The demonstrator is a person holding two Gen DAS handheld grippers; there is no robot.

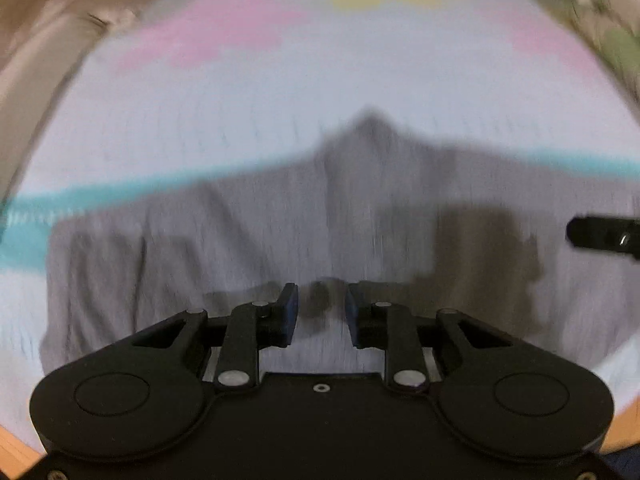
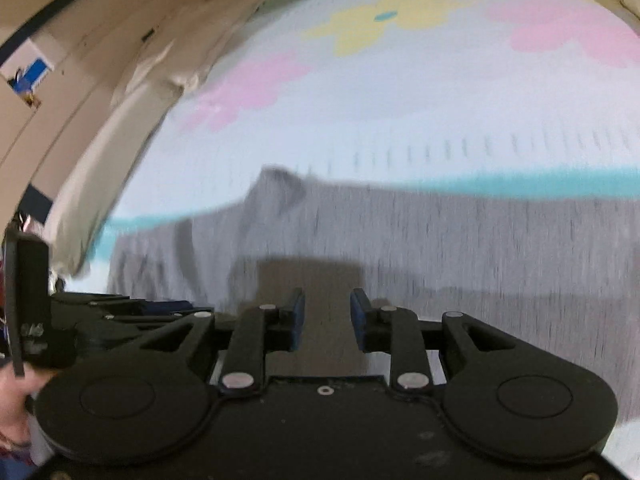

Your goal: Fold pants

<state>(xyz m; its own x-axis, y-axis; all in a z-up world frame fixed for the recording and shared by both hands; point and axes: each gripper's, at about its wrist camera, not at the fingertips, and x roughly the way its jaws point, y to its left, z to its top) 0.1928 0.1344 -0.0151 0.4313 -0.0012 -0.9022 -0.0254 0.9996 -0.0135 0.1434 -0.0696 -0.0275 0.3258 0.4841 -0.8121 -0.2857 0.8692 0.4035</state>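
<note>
We are hovering the spread, empty left gripper (image 1: 321,307) and right gripper (image 2: 327,314) over the flat grey cotton pants (image 1: 248,232), judging that a near-edge grasp comes next.

left hand-held gripper (image 1: 321,310) parted above grey pants (image 1: 248,232) on flowered sheet (image 1: 240,100).

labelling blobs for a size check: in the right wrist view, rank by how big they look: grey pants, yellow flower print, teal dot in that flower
1. grey pants, by far the largest, though nearest the camera.
2. yellow flower print.
3. teal dot, the smallest.
</note>
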